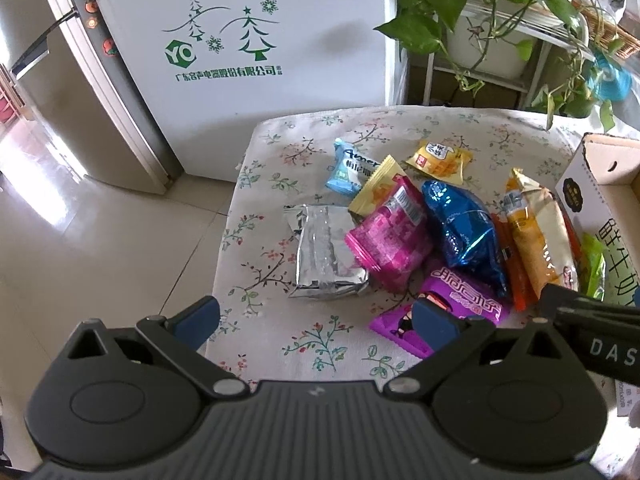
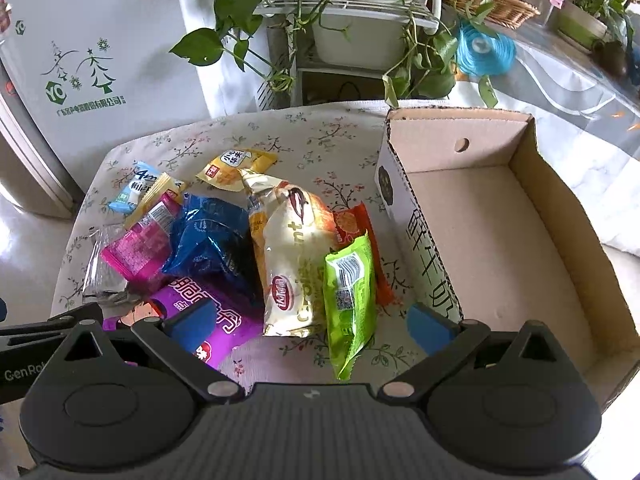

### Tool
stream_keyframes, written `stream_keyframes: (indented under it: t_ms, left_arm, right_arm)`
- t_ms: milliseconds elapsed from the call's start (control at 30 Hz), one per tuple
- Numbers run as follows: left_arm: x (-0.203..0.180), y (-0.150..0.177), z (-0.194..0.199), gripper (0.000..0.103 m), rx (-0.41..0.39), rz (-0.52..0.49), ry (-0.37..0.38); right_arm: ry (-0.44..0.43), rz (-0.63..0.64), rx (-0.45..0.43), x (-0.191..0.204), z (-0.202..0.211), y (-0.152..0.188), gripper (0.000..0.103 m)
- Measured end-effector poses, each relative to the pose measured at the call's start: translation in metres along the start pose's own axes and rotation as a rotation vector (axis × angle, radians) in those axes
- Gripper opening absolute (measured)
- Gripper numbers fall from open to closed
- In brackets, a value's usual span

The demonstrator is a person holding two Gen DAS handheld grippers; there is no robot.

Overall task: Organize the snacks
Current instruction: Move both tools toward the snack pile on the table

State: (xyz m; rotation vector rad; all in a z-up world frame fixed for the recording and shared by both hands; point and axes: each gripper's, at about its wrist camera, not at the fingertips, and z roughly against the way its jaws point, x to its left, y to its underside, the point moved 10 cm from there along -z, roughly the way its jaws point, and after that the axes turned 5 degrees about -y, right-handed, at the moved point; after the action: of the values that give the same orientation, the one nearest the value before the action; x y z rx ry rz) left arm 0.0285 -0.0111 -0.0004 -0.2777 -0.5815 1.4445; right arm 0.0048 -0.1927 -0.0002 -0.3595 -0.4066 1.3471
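Note:
Several snack packs lie in a loose pile on a floral tablecloth [image 1: 280,332]: a silver foil pack [image 1: 326,254], a pink pack [image 1: 390,236], a blue foil pack [image 1: 466,232], a purple pack [image 1: 460,308], a cream chip bag [image 2: 294,252] and a green pack [image 2: 350,300]. An open cardboard box [image 2: 500,240] stands empty to the right of the pile. My left gripper [image 1: 316,322] is open above the table's near edge, just before the silver pack. My right gripper [image 2: 312,326] is open and empty over the near ends of the green and cream packs.
A white fridge [image 1: 256,32] stands behind the table on the left. A rack with potted trailing plants [image 2: 340,20] stands behind the table. Tiled floor [image 1: 80,220] lies to the left. A blue tape roll [image 2: 484,50] and a wicker basket [image 2: 488,2] sit at the back right.

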Motion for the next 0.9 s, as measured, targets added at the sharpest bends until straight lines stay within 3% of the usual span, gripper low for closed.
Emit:
stream_keyframes:
  t_ms: [900]
  left_arm:
    - [0.0029, 0.0043, -0.0026, 0.098, 0.006, -0.005, -0.010]
  right_arm:
    - [0.016, 0.034, 0.018, 0.0032, -0.0022, 0.0046, 0.103]
